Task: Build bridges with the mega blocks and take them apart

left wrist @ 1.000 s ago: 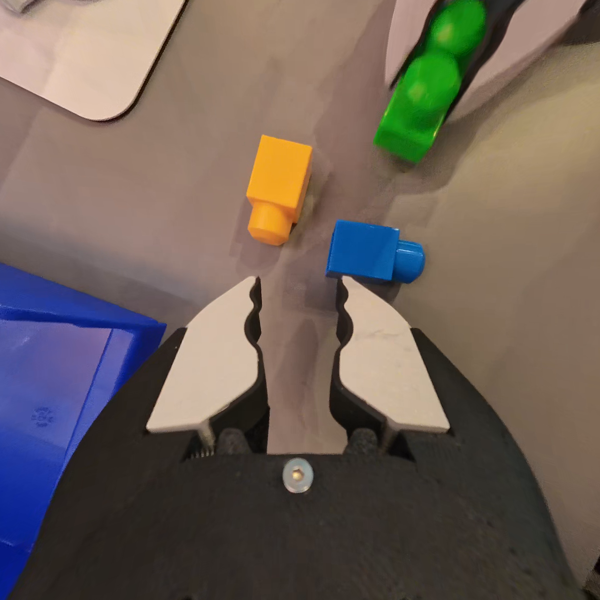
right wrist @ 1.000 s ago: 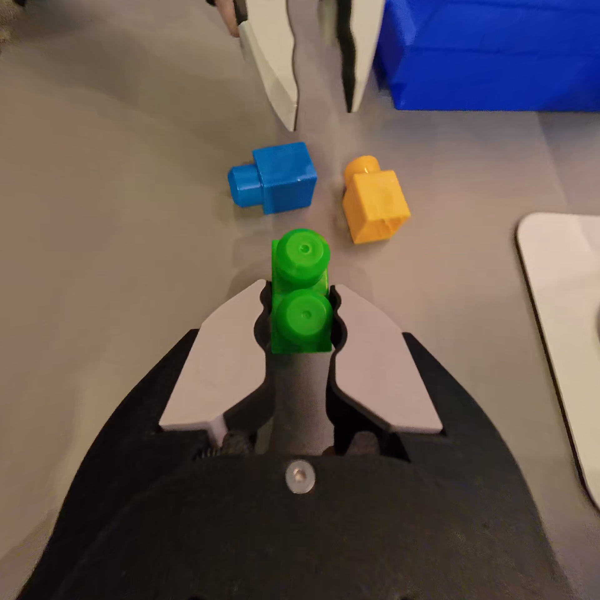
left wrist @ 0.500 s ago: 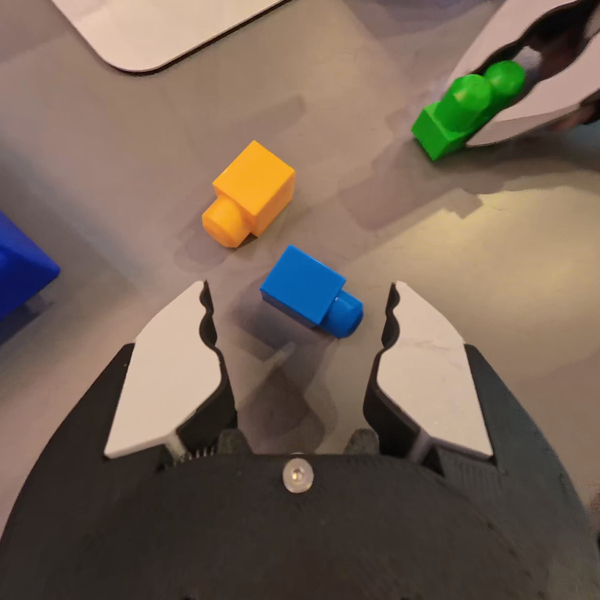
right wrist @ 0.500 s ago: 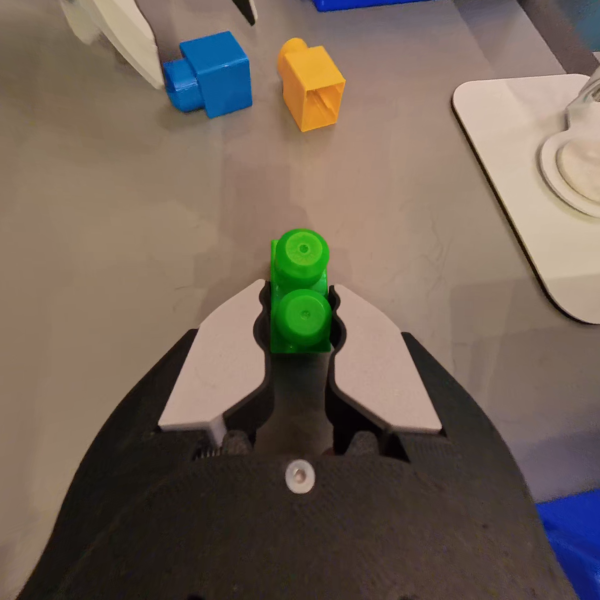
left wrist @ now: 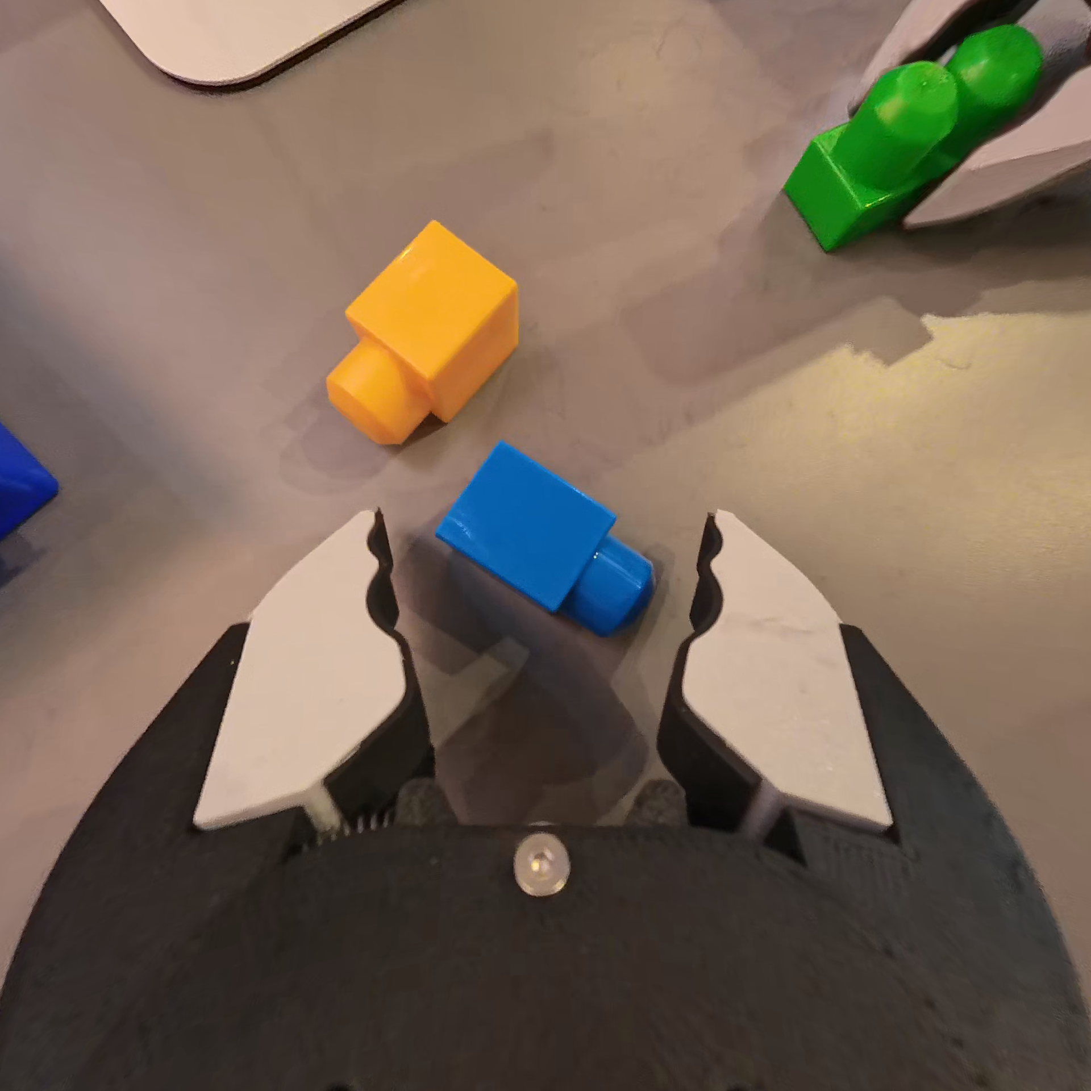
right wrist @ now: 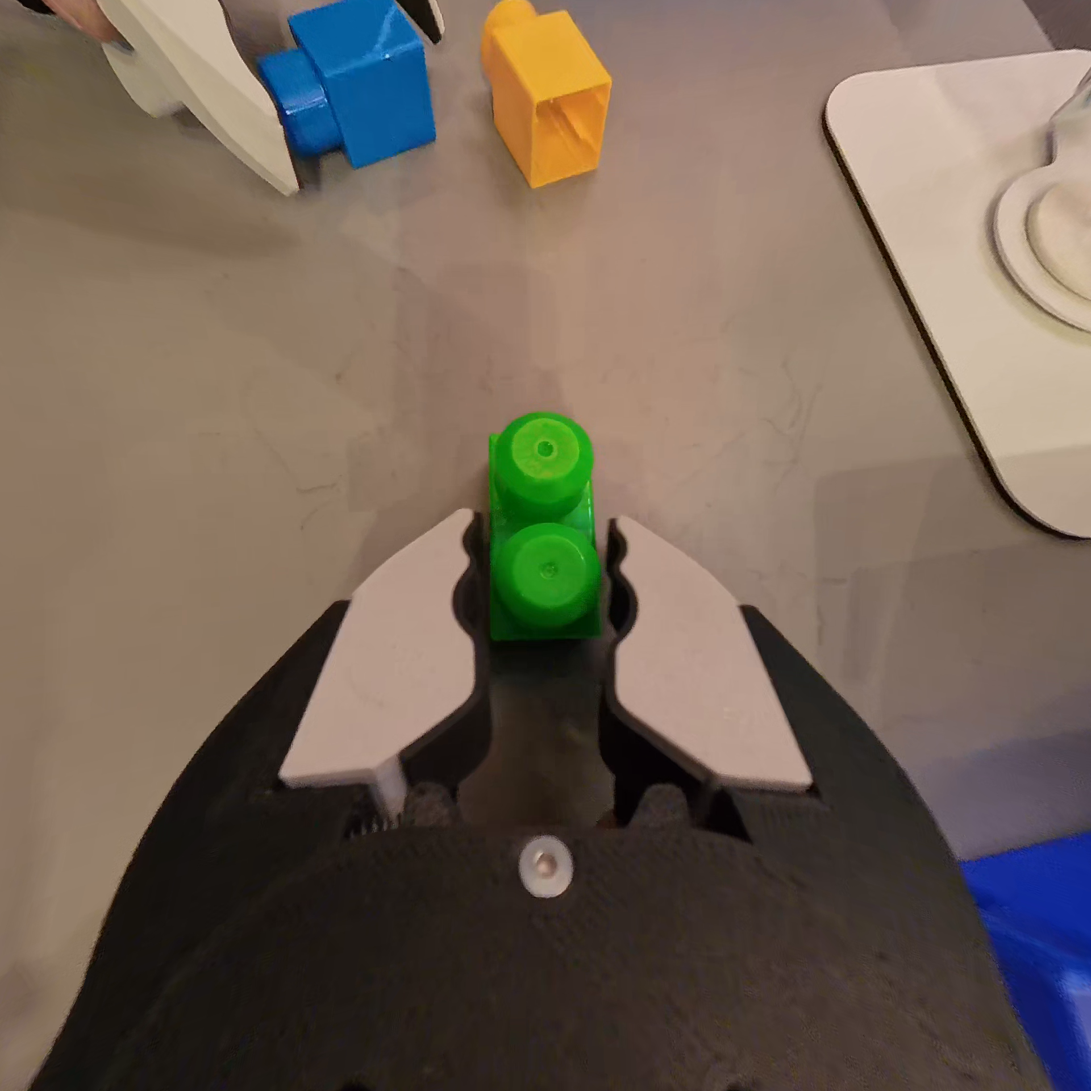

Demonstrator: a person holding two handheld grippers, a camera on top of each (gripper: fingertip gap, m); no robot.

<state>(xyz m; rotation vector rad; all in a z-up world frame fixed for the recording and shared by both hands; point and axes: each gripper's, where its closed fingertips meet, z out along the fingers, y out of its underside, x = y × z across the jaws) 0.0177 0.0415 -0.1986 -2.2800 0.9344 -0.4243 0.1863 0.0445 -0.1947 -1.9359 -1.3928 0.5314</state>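
Note:
A blue one-stud block (left wrist: 525, 525) lies on its side on the grey table, between the fingertips of my left gripper (left wrist: 546, 519). That gripper is open wide and neither pad touches the block. An orange one-stud block (left wrist: 437, 330) lies on its side just beyond it. A green two-stud block (right wrist: 543, 531) stands studs-up on the table between the pads of my right gripper (right wrist: 543, 518), with a thin gap on each side. It also shows at the far right of the left wrist view (left wrist: 874, 141). The blue block (right wrist: 366, 82) and orange block (right wrist: 549, 100) also show in the right wrist view.
A white board (right wrist: 944, 236) with a round base (right wrist: 1057, 248) on it lies at the right of the right wrist view, and at the top left of the left wrist view (left wrist: 248, 35). A blue bin shows at a left edge (left wrist: 18, 484) and a lower right corner (right wrist: 1033, 944).
My left gripper opened wide and came down around the blue block. My right gripper drew the green block back from the others, then its pads eased off it on the table.

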